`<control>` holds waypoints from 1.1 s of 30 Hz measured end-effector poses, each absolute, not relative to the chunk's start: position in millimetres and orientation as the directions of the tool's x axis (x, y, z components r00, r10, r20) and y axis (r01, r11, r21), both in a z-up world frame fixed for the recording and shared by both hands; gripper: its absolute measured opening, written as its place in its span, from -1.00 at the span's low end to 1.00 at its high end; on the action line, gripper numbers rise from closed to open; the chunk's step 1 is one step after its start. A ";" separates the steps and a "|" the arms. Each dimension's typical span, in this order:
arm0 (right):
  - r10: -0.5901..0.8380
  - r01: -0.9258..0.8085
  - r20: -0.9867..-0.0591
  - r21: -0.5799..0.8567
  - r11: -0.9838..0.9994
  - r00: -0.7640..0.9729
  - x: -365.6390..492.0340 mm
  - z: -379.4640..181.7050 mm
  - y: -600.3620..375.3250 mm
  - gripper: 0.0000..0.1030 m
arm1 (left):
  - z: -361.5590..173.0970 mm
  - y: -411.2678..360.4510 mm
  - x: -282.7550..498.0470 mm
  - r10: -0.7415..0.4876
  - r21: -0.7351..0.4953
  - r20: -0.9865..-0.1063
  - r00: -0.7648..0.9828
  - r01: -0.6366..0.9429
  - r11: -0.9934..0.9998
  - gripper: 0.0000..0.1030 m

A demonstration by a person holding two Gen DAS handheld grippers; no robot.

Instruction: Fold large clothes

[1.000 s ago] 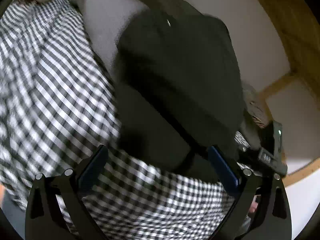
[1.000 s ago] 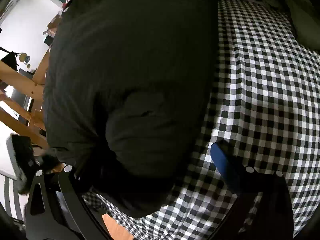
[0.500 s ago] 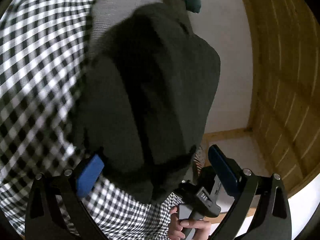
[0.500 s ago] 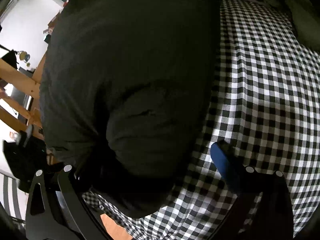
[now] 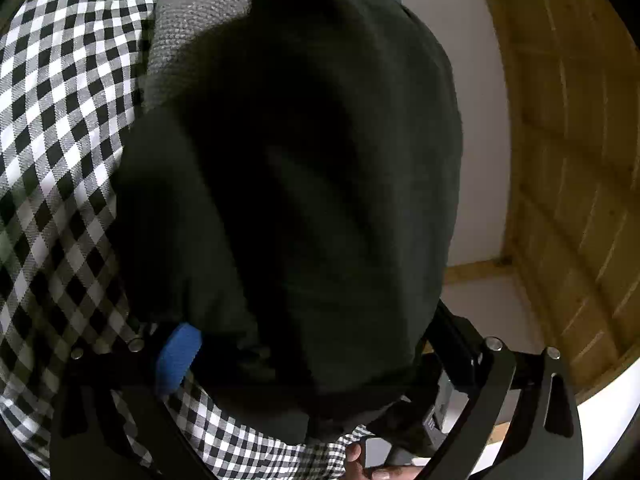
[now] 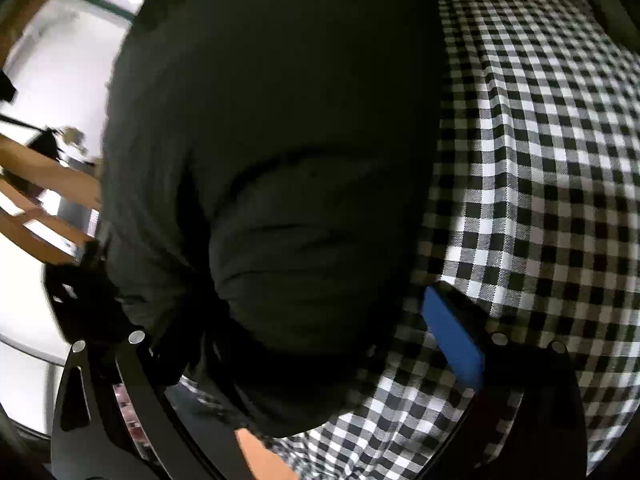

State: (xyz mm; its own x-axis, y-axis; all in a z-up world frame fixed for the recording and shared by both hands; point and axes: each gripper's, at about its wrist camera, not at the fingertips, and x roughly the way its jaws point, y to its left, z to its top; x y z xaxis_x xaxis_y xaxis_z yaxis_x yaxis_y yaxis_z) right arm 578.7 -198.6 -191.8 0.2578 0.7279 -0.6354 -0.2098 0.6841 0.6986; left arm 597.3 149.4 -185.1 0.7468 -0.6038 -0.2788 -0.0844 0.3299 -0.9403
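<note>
Left wrist view: left tool (image 5: 304,360) spread wide, dark garment (image 5: 296,184) bunched between the fingers and draped over the right one; blue pad of the left finger (image 5: 178,354) showing at the cloth's edge. Whether actually gripping cloth, cannot tell. Garment heaped on the checked bedcover (image 5: 60,128), with a grey knitted piece (image 5: 188,28) beyond it at the far side. Seen only here: white wall and wooden panelling (image 5: 568,160) on the right, plus a hand (image 5: 384,464) on a black handle at the bottom.

Right wrist view: right tool (image 6: 296,356) likewise apart, garment (image 6: 280,140) filling the gap and hiding the left finger; blue pad (image 6: 452,336) bare on the right, resting over the bedcover (image 6: 540,160). Grip not discernible. Seen only here: wooden beams (image 6: 44,184) and bright room at left.
</note>
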 end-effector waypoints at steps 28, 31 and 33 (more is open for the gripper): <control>0.913 -0.196 -0.283 0.917 0.347 0.293 555.7 -176.5 -272.2 0.06 | -195.2 109.1 538.9 -0.754 -0.933 -0.314 0.577 -0.041 0.357 0.29; 0.896 -0.146 -0.319 0.915 0.377 0.309 517.1 -177.3 -319.8 0.07 | -206.8 74.5 514.5 -0.806 -0.945 -0.298 0.512 -0.040 0.324 0.29; 0.906 -0.097 -0.310 0.932 0.350 0.290 506.4 -199.1 -335.9 0.21 | -208.3 57.3 507.4 -0.792 -0.925 -0.336 0.509 -0.019 0.380 0.30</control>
State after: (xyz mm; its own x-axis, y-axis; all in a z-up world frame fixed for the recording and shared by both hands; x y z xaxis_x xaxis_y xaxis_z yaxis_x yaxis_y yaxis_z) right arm 506.4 -335.9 -199.1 0.2896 0.9056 -0.3100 -0.0966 0.3498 0.9318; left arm 507.4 57.3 -208.3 0.5092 -0.7923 -0.3362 -0.0186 0.3804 -0.9246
